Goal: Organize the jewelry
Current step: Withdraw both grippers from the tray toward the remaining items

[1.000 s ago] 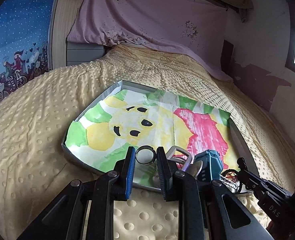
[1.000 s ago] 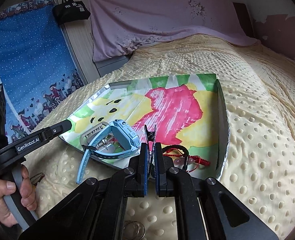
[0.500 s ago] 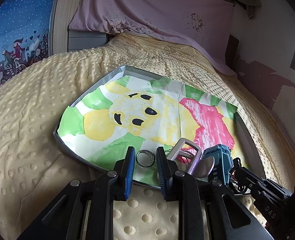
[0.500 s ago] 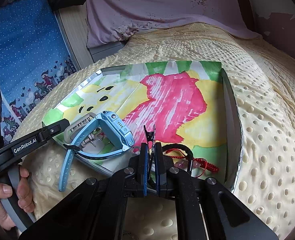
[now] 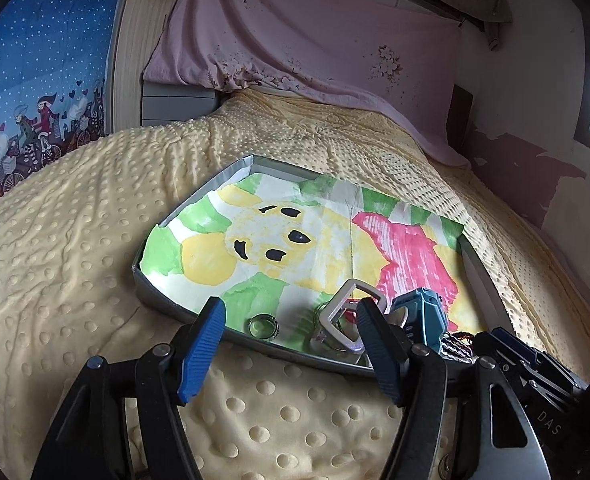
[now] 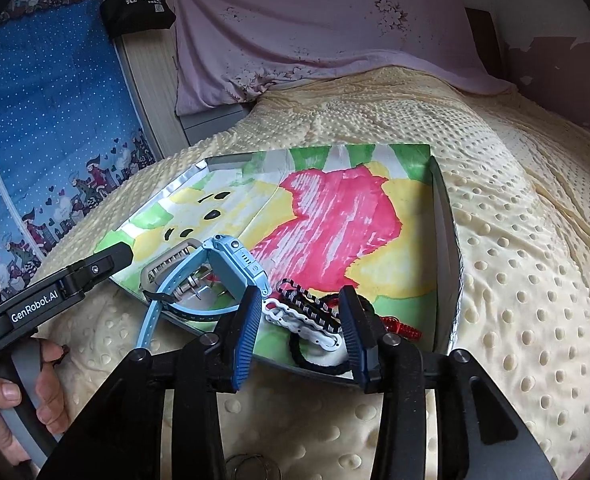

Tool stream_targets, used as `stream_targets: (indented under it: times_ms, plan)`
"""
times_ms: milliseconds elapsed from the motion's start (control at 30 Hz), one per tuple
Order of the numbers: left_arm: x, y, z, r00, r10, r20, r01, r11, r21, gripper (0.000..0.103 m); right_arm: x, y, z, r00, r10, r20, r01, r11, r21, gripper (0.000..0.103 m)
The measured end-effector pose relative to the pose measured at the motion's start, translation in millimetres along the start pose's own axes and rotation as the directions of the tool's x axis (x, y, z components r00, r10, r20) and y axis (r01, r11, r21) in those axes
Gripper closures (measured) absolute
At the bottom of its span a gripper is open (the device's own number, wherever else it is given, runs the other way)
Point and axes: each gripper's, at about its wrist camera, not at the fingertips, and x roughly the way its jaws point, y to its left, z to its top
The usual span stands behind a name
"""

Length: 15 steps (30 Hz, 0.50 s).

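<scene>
A shallow tray [image 5: 157, 292] lined with a green, yellow and pink drawing lies on a yellow dotted blanket; it also shows in the right wrist view [image 6: 447, 216]. My left gripper [image 5: 291, 316] is open just above the tray's near edge, with a silver ring [image 5: 263, 326] lying in the tray between its fingers. A grey watch [image 5: 355, 308] and a blue watch [image 5: 423, 316] sit to its right. My right gripper [image 6: 301, 312] is open over a black-and-white hair clip [image 6: 307, 312], a black band [image 6: 315, 360] and a red bracelet [image 6: 399, 326]. The blue watch [image 6: 231, 268] lies to its left.
The blanket [image 5: 75, 240] covers the whole bed. A pink sheet [image 5: 295, 40] hangs at the head. A blue patterned panel [image 6: 55, 120] stands on the left. Metal rings [image 6: 251, 466] lie on the blanket beneath my right gripper. A hand [image 6: 15, 396] holds the left gripper's handle.
My left gripper opened and let the silver ring down into the tray. My right gripper opened and released the black-and-white hair clip, which now lies in the tray.
</scene>
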Motion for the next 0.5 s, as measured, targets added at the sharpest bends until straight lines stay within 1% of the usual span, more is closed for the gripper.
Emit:
stream_targets:
  times_ms: [100,133,167,200,233,267,300,333,367,433,467,500]
  plan:
    - [-5,2,-4,1.000,-0.002,0.004,0.002,1.000,-0.008,0.038,-11,-1,0,0.999,-0.010,0.044,0.010,1.000,-0.001,0.067]
    - [-7,2,-5,1.000,-0.003,0.007,0.003,1.000,-0.010,0.037,-15,-1,0,0.998,-0.016,0.057,0.016,1.000,-0.001,0.063]
    - [-9,2,-7,1.000,-0.001,0.010,0.001,1.000,-0.009,0.035,-19,-1,-1,0.997,-0.021,0.072,0.021,1.000,-0.001,0.059]
    - [-13,2,-9,1.000,0.001,0.017,-0.001,1.000,-0.008,0.029,-23,-2,-1,0.996,-0.025,0.085,0.025,1.000,-0.001,0.053]
    - [-17,1,-12,1.000,0.003,0.030,-0.002,1.000,-0.006,0.026,-26,-2,-1,0.995,-0.025,0.096,0.026,1.000,0.000,0.050]
    - [-21,1,-14,0.999,0.004,0.045,-0.004,1.000,-0.001,0.023,-30,-2,-1,0.994,-0.023,0.105,0.023,1.000,-0.001,0.049]
    - [-25,-1,-15,0.998,0.004,0.056,-0.004,1.000,0.007,0.023,-34,-2,-2,0.993,-0.024,0.113,0.024,1.000,-0.002,0.047]
    - [-29,-1,-17,0.998,0.002,0.061,-0.003,1.000,0.015,0.023,-38,-2,-3,0.992,-0.028,0.121,0.029,1.000,-0.004,0.042]
    - [-34,-2,-19,0.998,0.003,0.064,-0.004,1.000,0.021,0.022,-42,-1,-4,0.991,-0.032,0.129,0.033,0.999,-0.005,0.040]
    - [-44,-3,-24,0.997,0.004,0.082,-0.006,1.000,0.024,0.016,-50,-2,-6,0.989,-0.038,0.143,0.039,0.999,-0.006,0.032]
    - [-49,-3,-26,0.996,0.004,0.095,-0.006,1.000,0.025,0.012,-54,-3,-7,0.988,-0.039,0.151,0.040,0.999,-0.004,0.029]
    - [-55,-2,-29,0.994,0.003,0.108,-0.006,1.000,0.023,0.011,-59,-3,-9,0.987,-0.034,0.158,0.035,0.999,-0.004,0.024]
